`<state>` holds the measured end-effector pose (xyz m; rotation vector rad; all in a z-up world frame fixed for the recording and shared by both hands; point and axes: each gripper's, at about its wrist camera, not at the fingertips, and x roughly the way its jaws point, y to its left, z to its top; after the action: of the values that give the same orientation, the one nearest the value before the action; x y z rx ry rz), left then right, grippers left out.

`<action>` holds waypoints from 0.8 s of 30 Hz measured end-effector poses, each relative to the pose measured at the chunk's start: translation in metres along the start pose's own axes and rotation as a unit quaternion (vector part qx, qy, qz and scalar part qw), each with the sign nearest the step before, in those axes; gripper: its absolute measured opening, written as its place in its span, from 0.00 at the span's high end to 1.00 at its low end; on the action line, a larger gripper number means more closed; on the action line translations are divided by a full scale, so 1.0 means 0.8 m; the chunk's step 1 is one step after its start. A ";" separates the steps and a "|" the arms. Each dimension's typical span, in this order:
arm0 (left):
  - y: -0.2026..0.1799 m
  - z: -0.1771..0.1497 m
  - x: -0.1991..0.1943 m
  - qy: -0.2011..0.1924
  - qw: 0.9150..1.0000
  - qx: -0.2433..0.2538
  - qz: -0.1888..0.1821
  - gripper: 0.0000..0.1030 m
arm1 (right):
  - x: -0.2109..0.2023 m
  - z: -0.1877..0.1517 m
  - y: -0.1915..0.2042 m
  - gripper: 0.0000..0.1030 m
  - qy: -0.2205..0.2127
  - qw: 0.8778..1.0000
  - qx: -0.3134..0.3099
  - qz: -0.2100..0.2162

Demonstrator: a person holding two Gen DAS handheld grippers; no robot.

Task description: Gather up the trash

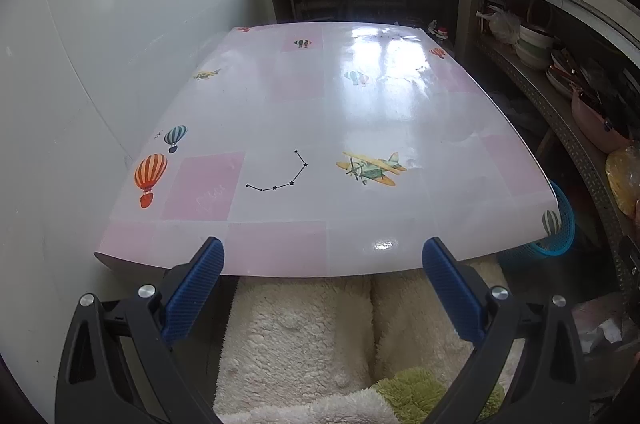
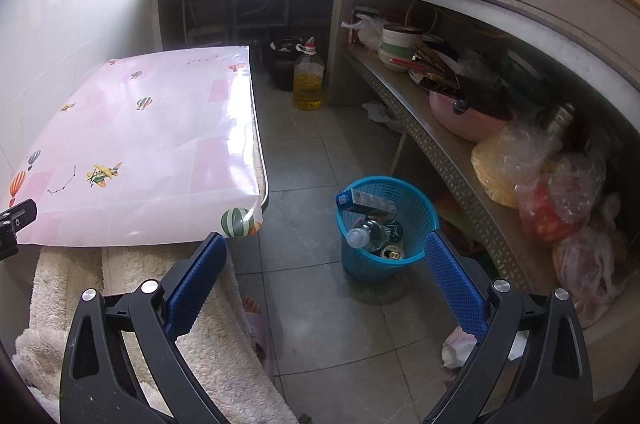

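- Trash sits gathered in the round blue plastic mesh wastebasket (image 2: 386, 228) on the grey tiled floor (image 2: 320, 320), to the right of the counter's near right corner.
- Inside that basket: a clear plastic bottle (image 2: 366, 234) lying tilted, a blue-and-white cardboard box (image 2: 362, 201) propped across the far rim, and a small round can end (image 2: 393, 253) nearer the front.
- Left gripper (image 1: 322, 258) hovers over the near edge of the pink-and-white glossy counter cover printed with balloons and planes (image 1: 304, 112), jaws spread wide, gripping nothing.
- Right gripper (image 2: 324, 258) hangs above the floor, jaws spread wide too, nothing between them; the basket shows just ahead, toward the right blue finger pad.
- From the left wrist, only a sliver of the basket (image 1: 560, 232) peeks past the counter's right edge.
- Cream fleecy fabric (image 1: 304, 336) lies below the counter's near edge.
- Far off, a yellow oil jug (image 2: 307, 80) stands on the floor by the grey shelf unit (image 2: 440, 144).
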<state>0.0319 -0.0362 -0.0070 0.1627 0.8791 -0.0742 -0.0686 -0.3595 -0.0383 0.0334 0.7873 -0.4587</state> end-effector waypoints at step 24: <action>0.002 -0.002 0.003 0.006 1.000 -0.004 -0.003 0.05 | 0.000 0.001 -0.002 0.07 -0.001 1.000 -0.002 0.001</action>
<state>0.0323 -0.0345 -0.0100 0.1523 0.8911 -0.0752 -0.0689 -0.3610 -0.0376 0.0303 0.7860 -0.4555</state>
